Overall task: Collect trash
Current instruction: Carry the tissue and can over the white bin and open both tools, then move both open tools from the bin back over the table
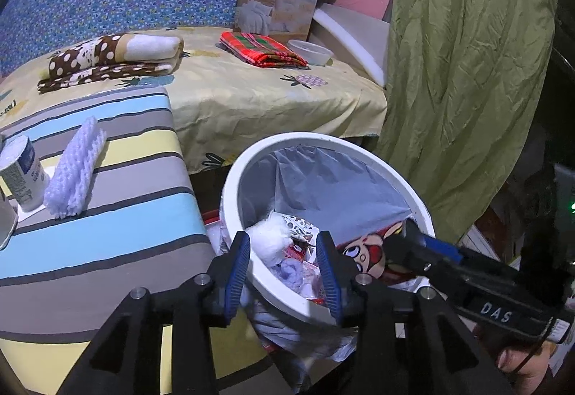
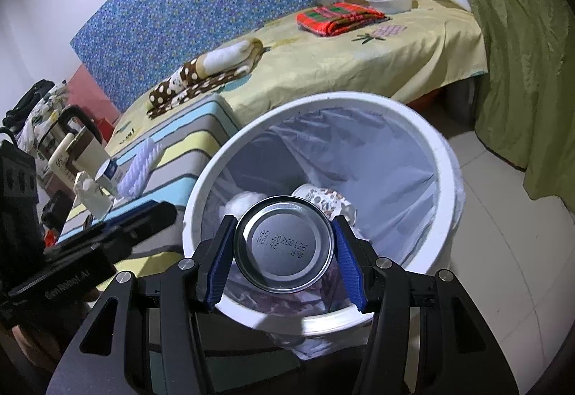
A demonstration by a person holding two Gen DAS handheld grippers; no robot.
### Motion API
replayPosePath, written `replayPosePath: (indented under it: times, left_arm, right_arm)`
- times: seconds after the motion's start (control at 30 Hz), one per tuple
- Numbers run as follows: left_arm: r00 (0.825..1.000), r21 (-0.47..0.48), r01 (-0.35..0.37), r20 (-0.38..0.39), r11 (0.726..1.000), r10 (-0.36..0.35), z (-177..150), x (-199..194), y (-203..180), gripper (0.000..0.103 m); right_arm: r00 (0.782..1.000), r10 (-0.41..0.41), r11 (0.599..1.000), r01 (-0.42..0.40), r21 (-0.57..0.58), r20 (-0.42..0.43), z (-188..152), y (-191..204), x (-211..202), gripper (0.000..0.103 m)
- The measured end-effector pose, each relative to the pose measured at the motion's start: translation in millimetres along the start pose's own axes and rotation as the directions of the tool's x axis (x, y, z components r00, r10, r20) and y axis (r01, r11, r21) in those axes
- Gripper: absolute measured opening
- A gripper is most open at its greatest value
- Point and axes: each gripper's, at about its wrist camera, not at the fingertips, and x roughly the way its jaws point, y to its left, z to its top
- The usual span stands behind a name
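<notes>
- Right gripper point(image 2: 284, 255) jaws pinching a can point(image 2: 282, 246) over the bin point(image 2: 442, 157) mouth, near its 6 o'clock rim.
- Spread them fully so it drops clean (it leans).
- Left gripper point(image 1: 284, 272) jaws spread, empty.

"DAS" on the right tool point(image 1: 413, 244); "20260126" on the can point(image 2: 284, 246) base; "GenRobot.AI" on the left tool point(image 2: 143, 215).

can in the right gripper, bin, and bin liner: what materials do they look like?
Can: metal, shiny silver base with a ringed rim and stamped date code. Bin: probably rigid plastic, smooth glossy white rim. Liner: thin plastic film, pale blue-grey, translucent and wrinkled. Right gripper clamps the can over the bin.
</notes>
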Motion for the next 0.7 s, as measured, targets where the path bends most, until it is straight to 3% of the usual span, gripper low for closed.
replayPosePath:
  times: [0.2,0.7]
  left_arm:
    - [1.0,-0.022,-0.018,0.022,1.0,0.018,1,-12,10,0.038]
    - [0.998,-0.06,-0.027,0.052,0.998,0.03,-11,-46,23,0.038]
  right_arm:
    - [0.999,0.021,1.0,-0.021,-0.01,-0.039,-2,6,4,0.056]
    - [0.999,0.02,0.999,-0.018,-0.044,0.037,2,20,-22,0.057]
